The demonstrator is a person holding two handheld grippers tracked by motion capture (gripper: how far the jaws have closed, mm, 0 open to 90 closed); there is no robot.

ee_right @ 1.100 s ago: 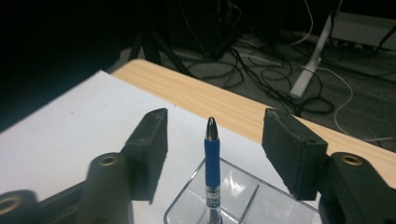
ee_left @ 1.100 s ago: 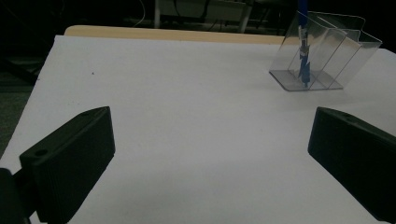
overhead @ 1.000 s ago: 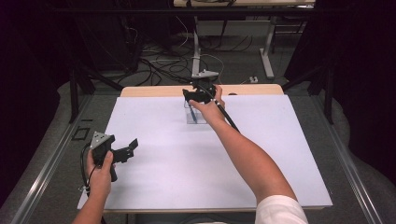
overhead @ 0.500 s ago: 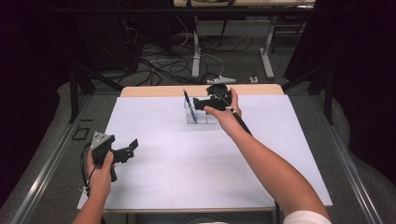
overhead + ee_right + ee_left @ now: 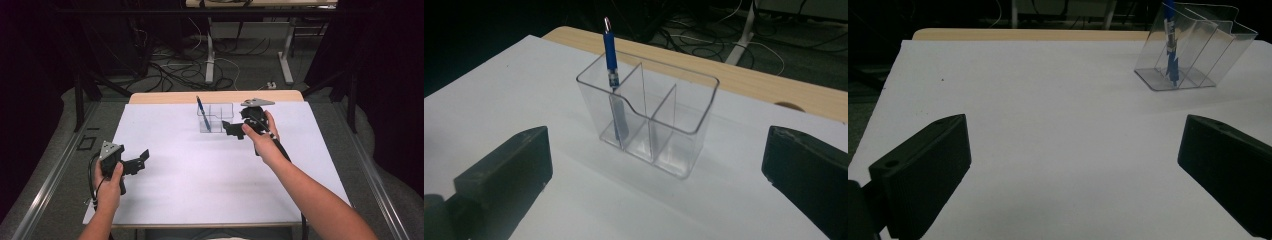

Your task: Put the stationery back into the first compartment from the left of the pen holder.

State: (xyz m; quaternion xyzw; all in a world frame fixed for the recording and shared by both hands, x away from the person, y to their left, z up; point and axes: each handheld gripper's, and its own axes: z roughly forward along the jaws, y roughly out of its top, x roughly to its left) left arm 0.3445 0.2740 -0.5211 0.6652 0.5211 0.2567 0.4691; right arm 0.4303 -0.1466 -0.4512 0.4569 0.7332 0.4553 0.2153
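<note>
While the right gripper (image 5: 235,131) sits just beside the clear organizer (image 5: 649,117), jaws just opened wide, nothing between them, the blue pen (image 5: 613,85) stands in the compartment farthest from it. Left gripper (image 5: 141,161) open, empty, well apart.

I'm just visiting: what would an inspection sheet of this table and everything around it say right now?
Surface: white sheet over a wooden table.
Job's things: blue pen leaning in an end compartment of the clear plastic three-compartment holder.
Clutter: nothing seen.
Grippers: left gripper open, empty; right gripper open, empty, beside the holder.
Cables: black cable trailing from the left gripper; floor cables behind the table.
Surroundings: dark room, metal table legs.
</note>
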